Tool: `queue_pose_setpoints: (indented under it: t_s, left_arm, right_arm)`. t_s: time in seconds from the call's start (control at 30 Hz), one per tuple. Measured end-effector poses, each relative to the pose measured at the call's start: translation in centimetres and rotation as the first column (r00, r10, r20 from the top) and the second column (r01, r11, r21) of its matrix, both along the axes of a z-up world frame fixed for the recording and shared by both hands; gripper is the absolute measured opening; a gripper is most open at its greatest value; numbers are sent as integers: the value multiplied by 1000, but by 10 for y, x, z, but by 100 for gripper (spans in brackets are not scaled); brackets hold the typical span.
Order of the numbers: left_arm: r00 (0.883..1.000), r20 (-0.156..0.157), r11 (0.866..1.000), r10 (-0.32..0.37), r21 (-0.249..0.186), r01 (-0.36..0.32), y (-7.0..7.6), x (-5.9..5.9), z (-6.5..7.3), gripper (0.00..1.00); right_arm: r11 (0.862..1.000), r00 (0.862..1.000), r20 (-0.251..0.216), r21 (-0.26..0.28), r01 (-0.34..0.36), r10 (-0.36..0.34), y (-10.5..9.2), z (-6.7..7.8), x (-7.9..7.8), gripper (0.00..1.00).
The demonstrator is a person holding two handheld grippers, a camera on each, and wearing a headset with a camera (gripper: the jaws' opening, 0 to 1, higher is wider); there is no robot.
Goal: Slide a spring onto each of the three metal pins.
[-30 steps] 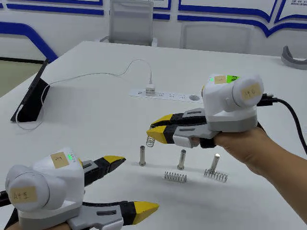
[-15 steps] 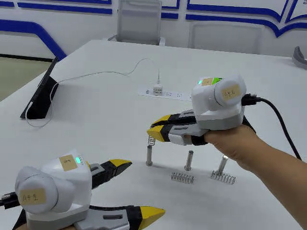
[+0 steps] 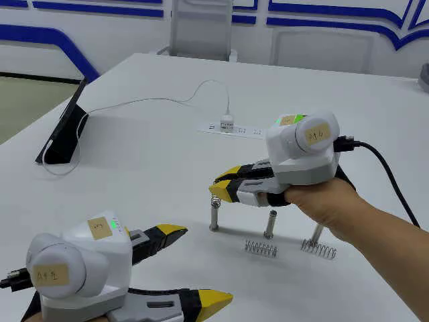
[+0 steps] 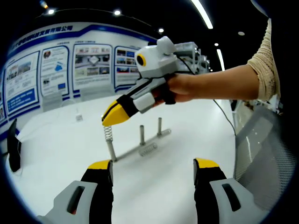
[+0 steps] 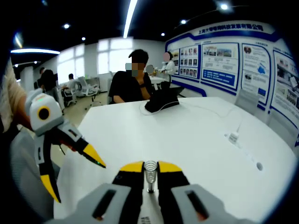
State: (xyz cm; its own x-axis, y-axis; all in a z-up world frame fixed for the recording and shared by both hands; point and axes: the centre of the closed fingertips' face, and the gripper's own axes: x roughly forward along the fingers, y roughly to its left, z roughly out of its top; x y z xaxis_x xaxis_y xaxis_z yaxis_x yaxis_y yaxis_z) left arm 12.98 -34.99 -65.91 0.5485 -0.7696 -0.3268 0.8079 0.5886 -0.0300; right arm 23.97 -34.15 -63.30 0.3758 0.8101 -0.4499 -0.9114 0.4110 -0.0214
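Three upright metal pins stand on the white table: left pin (image 3: 214,219), middle pin (image 3: 270,225), right pin (image 3: 316,233). My right gripper (image 3: 216,190) is shut on a small spring (image 3: 215,200), held upright with its lower end at the left pin's top. From the left gripper view the spring (image 4: 108,133) hangs just over that pin (image 4: 112,151). In the right gripper view the spring (image 5: 150,171) sits between the closed yellow tips. Two more springs (image 3: 261,249) (image 3: 319,250) lie flat in front of the pins. My left gripper (image 3: 198,265) waits open at the near left.
A white power strip (image 3: 231,129) with a plugged cable lies behind the pins. A dark tablet (image 3: 64,127) leans at the table's left edge. A chair (image 3: 201,30) stands beyond the far edge. A seated person (image 5: 135,81) is at the table's far end.
The right gripper has carried the spring left and down, from beside the left pin to right above its top. The left gripper has stayed open in place.
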Motion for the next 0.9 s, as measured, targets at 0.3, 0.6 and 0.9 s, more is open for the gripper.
queue_pose_setpoints:
  t_s: [0.3, 0.6, 0.9]
  left_arm:
    - [1000, -6, 1000, 5, -1, -5, 1, 1, -1, 71]
    - [1000, -12, 1000, 7, -2, -7, 2, 0, -3, 71]
    - [1000, -17, 1000, 10, 1, -10, 4, 1, -4, 70]
  right_arm:
    - [1000, 1000, -12, -31, 1, -1, 1, -14, 2, 12]
    - [999, 1000, -21, -52, 0, -2, 2, -29, 1, 12]
    - [997, 999, -36, -76, 7, -9, 1, -46, 1, 12]
